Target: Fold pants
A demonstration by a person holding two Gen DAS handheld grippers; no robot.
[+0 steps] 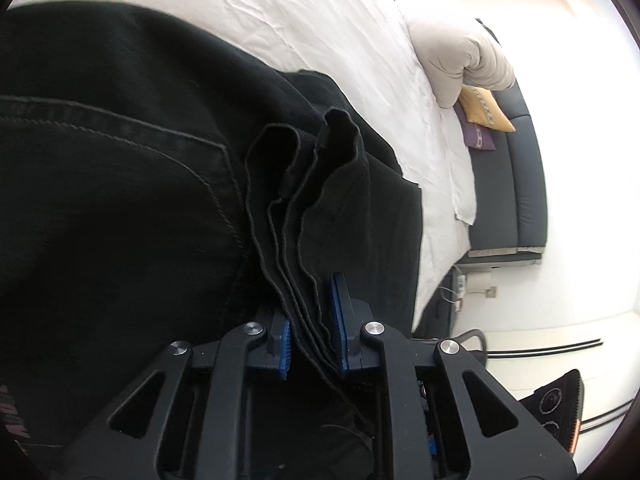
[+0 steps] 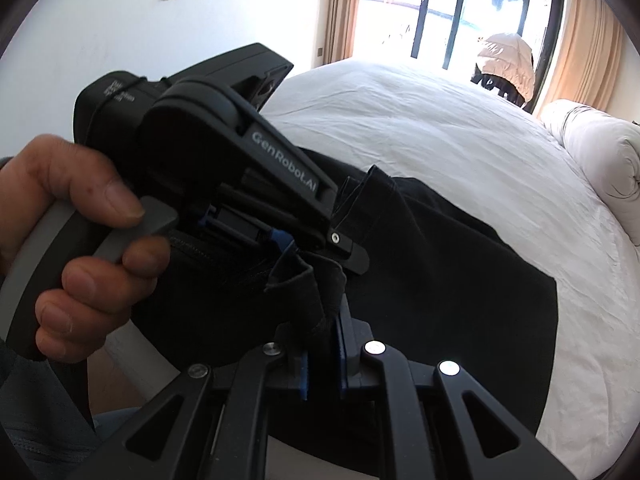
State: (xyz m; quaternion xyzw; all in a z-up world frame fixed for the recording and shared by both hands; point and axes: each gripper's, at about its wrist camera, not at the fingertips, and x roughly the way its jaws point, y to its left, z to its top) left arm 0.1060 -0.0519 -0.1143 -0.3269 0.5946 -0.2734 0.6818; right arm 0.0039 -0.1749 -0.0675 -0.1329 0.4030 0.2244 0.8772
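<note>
The black pants (image 2: 440, 264) lie on the white bed sheet (image 2: 420, 128), their long axis running from the grippers toward the rolled duvet (image 2: 596, 152). The left gripper (image 1: 312, 332) clamps several stacked hem layers between its blue pads. The left hand (image 2: 80, 240) grasps its handle. The right gripper (image 2: 322, 364) pinches bunched fabric beside it.
</note>
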